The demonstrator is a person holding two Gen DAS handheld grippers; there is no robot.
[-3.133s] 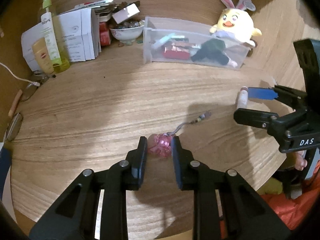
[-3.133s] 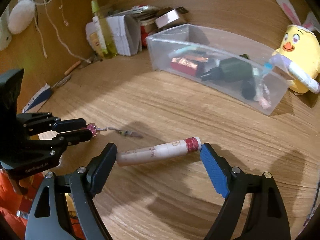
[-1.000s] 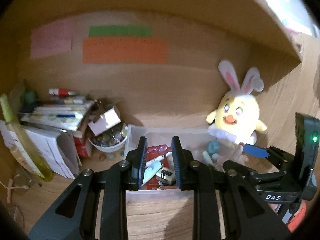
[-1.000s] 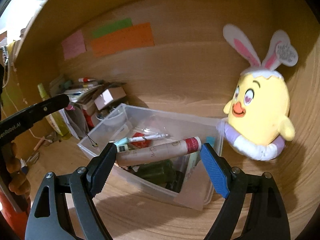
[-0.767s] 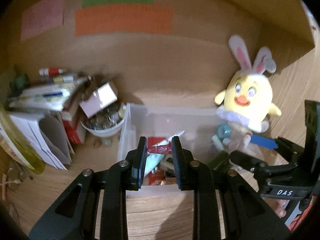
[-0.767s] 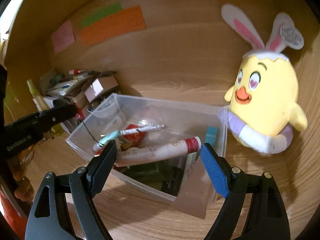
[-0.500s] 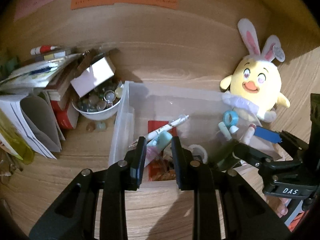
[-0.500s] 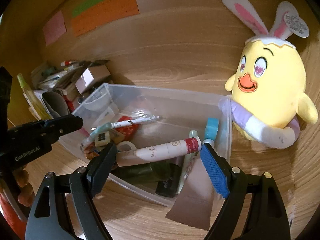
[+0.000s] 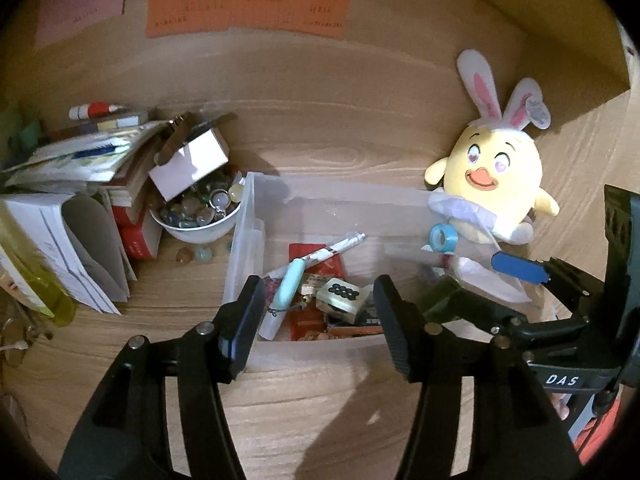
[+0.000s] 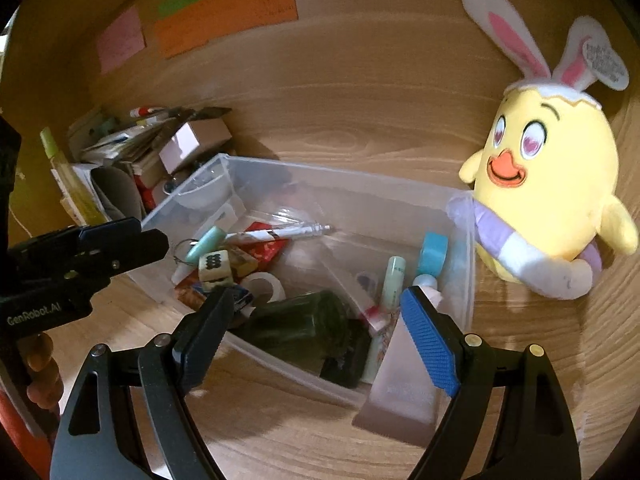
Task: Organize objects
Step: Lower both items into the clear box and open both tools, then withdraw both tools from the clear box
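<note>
Left tool (image 9: 318, 312) released, jaws just been opening, nothing between them; hangs over the near left end of the bin (image 9: 256, 352). Pink charm (image 9: 270, 289) lies in the bin just beside the left finger, partly hidden.

Right tool (image 10: 316, 328) spread wide, nothing gripped; sits over the bin's near right end. The cream tube (image 10: 378, 330) lies below it in the bin, red band up, slanting down past the blue pad; lower end hard to read.

Bin: clear plastic, on the worktop (image 9: 304, 408). Contents, left end: mint tube (image 9: 291, 286), white pen (image 9: 340, 246) lying across a red packet (image 9: 332, 266), mahjong tile (image 9: 340, 294) with black dots, tape roll (image 10: 262, 286), wire loop (image 10: 182, 250). Middle: dark green bottle (image 10: 300, 322), on its side, black cap toward the near wall. Right end: blue tape ring (image 10: 432, 254) against the wall, pale green stick (image 10: 394, 276) beside it. A pale pink tube (image 10: 400, 376) leans over the near right corner, flat end on the worktop outside.

Outside the bin: chick plush (image 10: 548, 196) with bunny ears touching the right end. White bowl (image 9: 200, 228) of glass pebbles just left of the bin, small box (image 9: 188, 166) tipped on top. Further left, paper stack (image 9: 72, 240) and a yellow-green bottle (image 9: 36, 292). Sticky notes (image 9: 248, 8) on the back wall.
</note>
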